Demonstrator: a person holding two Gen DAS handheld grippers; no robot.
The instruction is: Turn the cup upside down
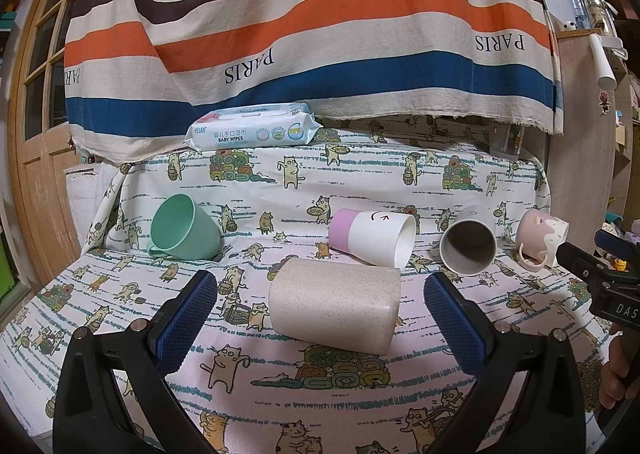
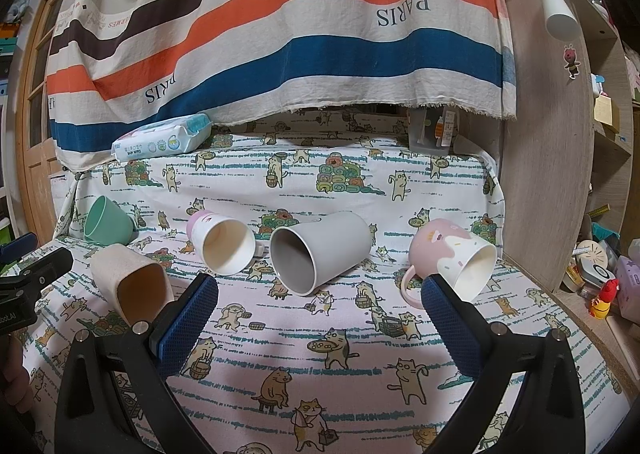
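Observation:
Several cups lie on their sides on the cat-print cloth. A beige speckled cup [image 1: 334, 304] lies between the tips of my open left gripper [image 1: 320, 294], mouth to the right, untouched. Behind it lie a green cup [image 1: 184, 228], a pink-and-white cup [image 1: 372, 236], a grey mug [image 1: 468, 240] and a pink mug [image 1: 542, 240]. In the right wrist view my right gripper [image 2: 320, 294] is open and empty, just in front of the grey mug [image 2: 320, 254], with the pink mug [image 2: 452, 258] at its right finger and the beige cup [image 2: 132, 282] to its left.
A pack of baby wipes [image 1: 252, 130] lies at the back of the table under a hanging striped cloth [image 1: 312, 34]. A wooden shelf unit [image 2: 560, 174] stands at the right, a wooden door [image 1: 36, 114] at the left. The other gripper [image 1: 600, 278] shows at the right edge.

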